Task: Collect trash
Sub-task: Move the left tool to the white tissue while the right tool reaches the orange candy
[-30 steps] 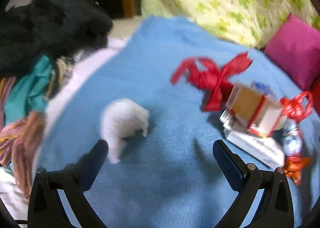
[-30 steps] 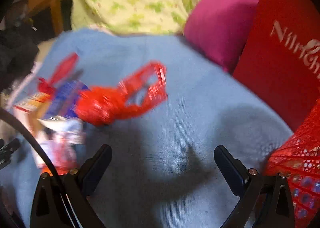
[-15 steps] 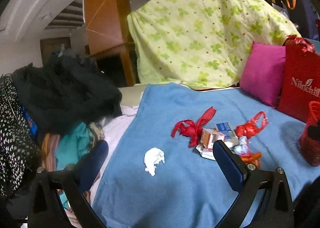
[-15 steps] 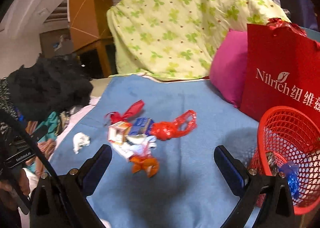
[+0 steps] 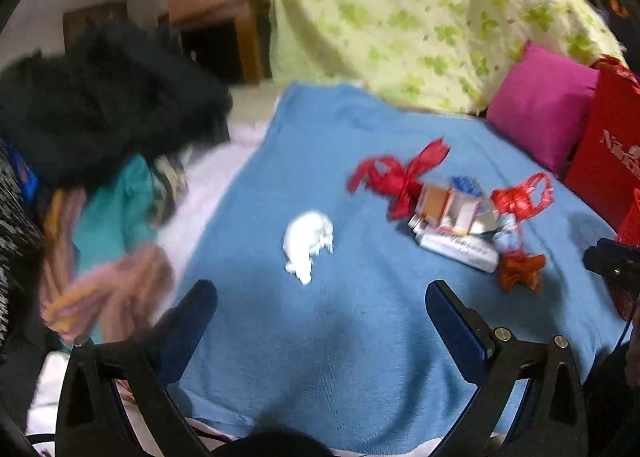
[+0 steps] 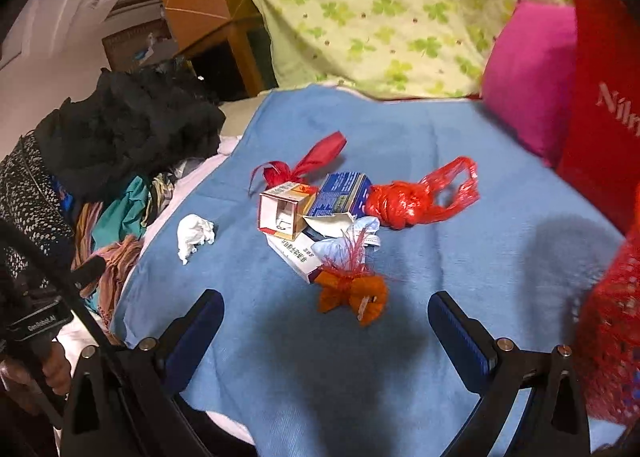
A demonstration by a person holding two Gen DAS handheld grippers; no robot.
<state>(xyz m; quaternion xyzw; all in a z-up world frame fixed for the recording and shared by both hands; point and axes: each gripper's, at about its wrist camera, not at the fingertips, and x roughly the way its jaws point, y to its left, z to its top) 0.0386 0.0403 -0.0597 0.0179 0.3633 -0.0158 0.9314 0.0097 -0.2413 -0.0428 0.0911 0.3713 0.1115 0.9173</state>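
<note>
Trash lies on a blue blanket [image 5: 320, 337]: a crumpled white tissue [image 5: 307, 243], also in the right wrist view [image 6: 194, 235], a red ribbon [image 5: 400, 175], small cartons [image 6: 286, 213], a knotted red plastic bag [image 6: 416, 199], and an orange wrapper [image 6: 354, 295]. A red mesh basket [image 6: 612, 329] stands at the right edge. My left gripper [image 5: 320, 321] is open and empty, just short of the tissue. My right gripper [image 6: 326, 331] is open and empty, just short of the orange wrapper.
A heap of dark and coloured clothes [image 5: 100, 145] lies left of the blanket. A pink cushion [image 6: 528, 77], a red paper bag [image 6: 604, 105] and a green-patterned quilt [image 6: 380, 9] stand at the back and right.
Both grippers pulled back high from the blanket, then came down closer again. The tissue and the trash pile look nearer than half a second ago. Both stay open.
</note>
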